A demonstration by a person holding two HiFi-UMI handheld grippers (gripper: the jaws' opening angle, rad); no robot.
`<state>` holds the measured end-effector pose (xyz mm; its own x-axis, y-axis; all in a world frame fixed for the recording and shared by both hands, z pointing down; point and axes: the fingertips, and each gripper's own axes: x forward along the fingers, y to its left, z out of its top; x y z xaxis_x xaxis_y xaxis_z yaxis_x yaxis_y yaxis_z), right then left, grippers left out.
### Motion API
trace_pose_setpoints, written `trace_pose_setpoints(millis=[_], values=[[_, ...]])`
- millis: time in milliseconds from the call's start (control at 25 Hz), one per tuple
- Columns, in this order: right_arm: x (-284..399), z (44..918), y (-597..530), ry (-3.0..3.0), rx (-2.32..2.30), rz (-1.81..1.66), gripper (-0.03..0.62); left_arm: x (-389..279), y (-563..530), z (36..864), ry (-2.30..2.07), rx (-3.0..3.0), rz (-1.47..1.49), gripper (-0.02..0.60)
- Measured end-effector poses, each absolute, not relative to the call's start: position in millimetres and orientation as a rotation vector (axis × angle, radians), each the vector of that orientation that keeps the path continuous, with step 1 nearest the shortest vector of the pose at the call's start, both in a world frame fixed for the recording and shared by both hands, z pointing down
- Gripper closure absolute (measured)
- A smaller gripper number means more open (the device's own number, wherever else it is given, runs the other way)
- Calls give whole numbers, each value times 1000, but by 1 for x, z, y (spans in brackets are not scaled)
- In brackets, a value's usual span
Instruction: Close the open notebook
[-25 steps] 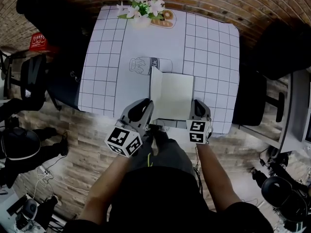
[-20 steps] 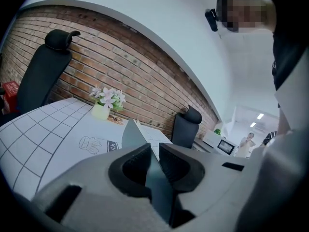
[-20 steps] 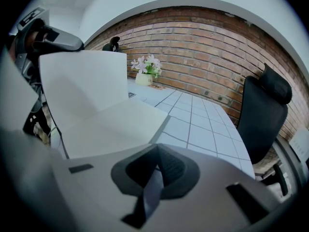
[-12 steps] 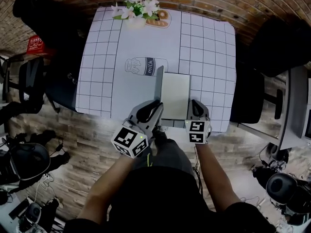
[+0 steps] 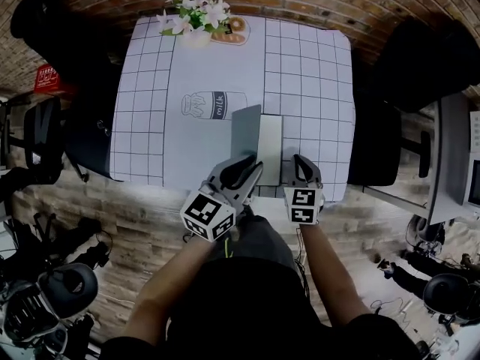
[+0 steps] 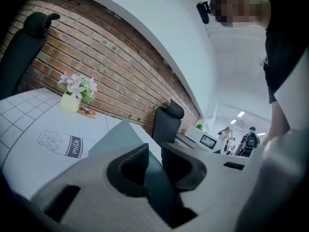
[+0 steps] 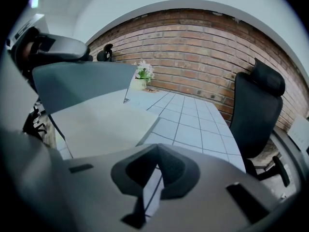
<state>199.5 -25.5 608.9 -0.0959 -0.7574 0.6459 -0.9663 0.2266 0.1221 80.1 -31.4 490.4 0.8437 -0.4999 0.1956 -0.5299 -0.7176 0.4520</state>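
The notebook (image 5: 268,139) lies near the front edge of the table (image 5: 307,66), on a white cloth with a dark grid, just in front of a printed milk bottle (image 5: 214,105). It is only partly open. Its grey cover (image 5: 245,130) stands up steeply from the spine on the left and leans over the white page (image 5: 271,137), which lies flat.

The left tongs (image 5: 253,169) are clamped on the near edge of that cover. In the left gripper view the grey sheet runs straight between the two jaws, and both press on it.

The right tongs (image 5: 303,160) sit just beside the notebook's near right corner, low over the table. In the right gripper view their jaws meet at the tips with nothing between them, and only the gridded cloth shows through the small gap behind. From there the raised cover (image 7: 79,83) hangs over the page (image 7: 104,122) on the left.

At the far edge of the table stands a small vase of pale flowers (image 5: 191,10). A black office chair (image 5: 386,137) stands close to the table's right side, with a brick wall (image 7: 207,52) behind it.
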Motion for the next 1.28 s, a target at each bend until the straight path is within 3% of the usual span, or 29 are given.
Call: trace_pose_setpoints(millis=[200, 640, 1280], values=[[208, 607, -21, -1894, 1602, 459, 580, 106, -16, 516, -584, 2476, 193, 476], [210, 606, -23, -1897, 1597, 459, 580, 98, -19, 533, -627, 2476, 283, 479], [173, 560, -40, -2012, 1600, 416, 580, 41, -54, 522, -812, 2490, 348, 541]])
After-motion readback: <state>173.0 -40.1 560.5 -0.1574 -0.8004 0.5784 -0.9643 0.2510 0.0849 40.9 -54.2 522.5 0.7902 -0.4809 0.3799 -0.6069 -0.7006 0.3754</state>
